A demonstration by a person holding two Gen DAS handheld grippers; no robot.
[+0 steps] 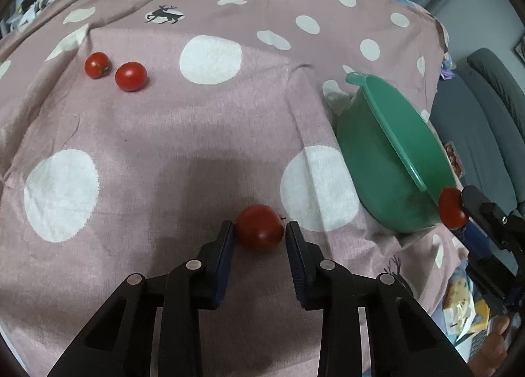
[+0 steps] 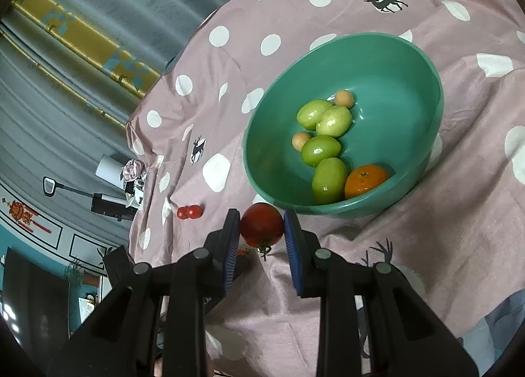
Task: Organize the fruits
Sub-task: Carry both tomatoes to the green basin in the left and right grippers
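Tomato (image 2: 262,224) sits clamped between right gripper (image 2: 261,229) fingers (image 2: 230,239).

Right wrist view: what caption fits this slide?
Right tool holds a red tomato near a green bowl of fruit.

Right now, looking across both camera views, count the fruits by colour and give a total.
Red tomatoes: 4
Green fruits: 4
Orange fruit: 1
Small tan fruits: 2
Total: 11
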